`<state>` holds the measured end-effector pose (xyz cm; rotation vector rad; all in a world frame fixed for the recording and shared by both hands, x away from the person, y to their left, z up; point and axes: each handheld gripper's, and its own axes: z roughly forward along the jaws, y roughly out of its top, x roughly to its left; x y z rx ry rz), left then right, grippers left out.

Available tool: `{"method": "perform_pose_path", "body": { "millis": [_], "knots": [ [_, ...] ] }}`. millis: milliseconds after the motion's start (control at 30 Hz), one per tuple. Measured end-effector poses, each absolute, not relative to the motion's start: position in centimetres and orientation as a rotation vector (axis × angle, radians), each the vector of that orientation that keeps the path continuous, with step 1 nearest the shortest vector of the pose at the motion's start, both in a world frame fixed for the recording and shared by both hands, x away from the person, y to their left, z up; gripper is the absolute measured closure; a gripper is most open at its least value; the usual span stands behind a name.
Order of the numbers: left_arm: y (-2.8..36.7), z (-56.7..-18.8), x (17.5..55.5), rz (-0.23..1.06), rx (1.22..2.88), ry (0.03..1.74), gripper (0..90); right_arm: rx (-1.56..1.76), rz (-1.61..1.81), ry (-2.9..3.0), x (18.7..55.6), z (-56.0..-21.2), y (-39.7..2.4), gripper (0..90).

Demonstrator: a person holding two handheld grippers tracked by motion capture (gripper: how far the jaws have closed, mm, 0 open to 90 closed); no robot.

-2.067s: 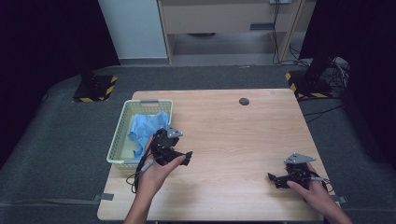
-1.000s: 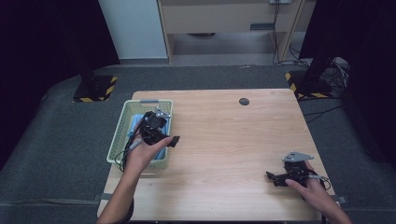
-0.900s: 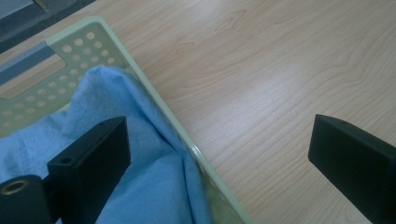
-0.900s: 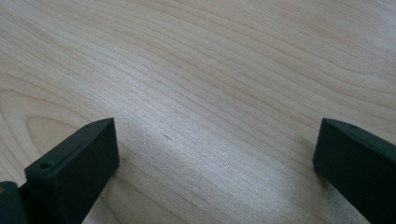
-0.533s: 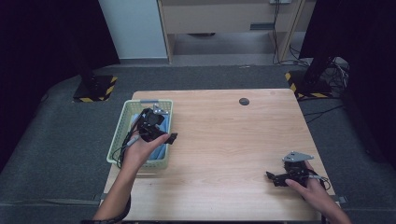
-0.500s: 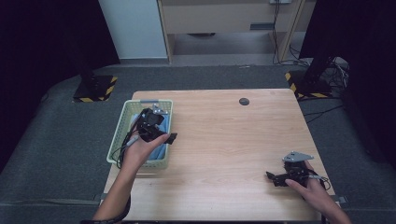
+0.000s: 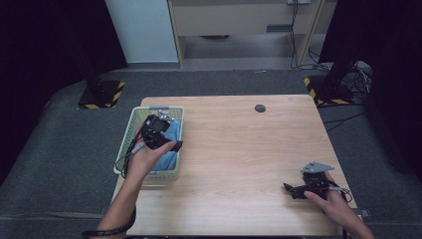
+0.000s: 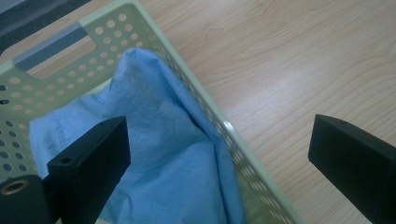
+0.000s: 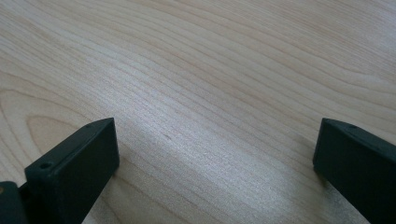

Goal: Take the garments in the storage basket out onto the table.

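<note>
A pale green perforated basket (image 7: 130, 144) stands at the table's left edge with a crumpled blue cloth (image 7: 168, 157) inside. My left gripper (image 7: 166, 140) hovers over the basket, open. In the left gripper view its jaws stand wide apart across the basket's wall (image 8: 205, 109), one over the blue cloth (image 8: 163, 154) and the other over bare wood; nothing is held. My right gripper (image 7: 294, 190) rests low near the table's front right corner, open, with only wood grain between its jaws in the right gripper view (image 9: 215, 158).
A small black round disc (image 7: 260, 108) lies near the far edge of the wooden table (image 7: 239, 149). Dark floor surrounds the table, with black stands on yellow-striped bases at the far left and far right.
My left gripper has moved left and away from the table's middle to above the basket and cloth. The right gripper has stayed put.
</note>
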<state>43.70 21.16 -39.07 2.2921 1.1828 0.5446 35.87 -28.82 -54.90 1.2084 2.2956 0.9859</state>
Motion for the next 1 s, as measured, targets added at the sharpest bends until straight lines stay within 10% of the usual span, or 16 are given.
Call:
{"method": "perform_pose_path", "body": {
  "millis": [1000],
  "knots": [
    [27.3,-42.9,47.9,0.526,2.228,1.359,4.3,1.187,0.992,2.311,36.0,-54.9,-28.8,0.5]
  ]
}}
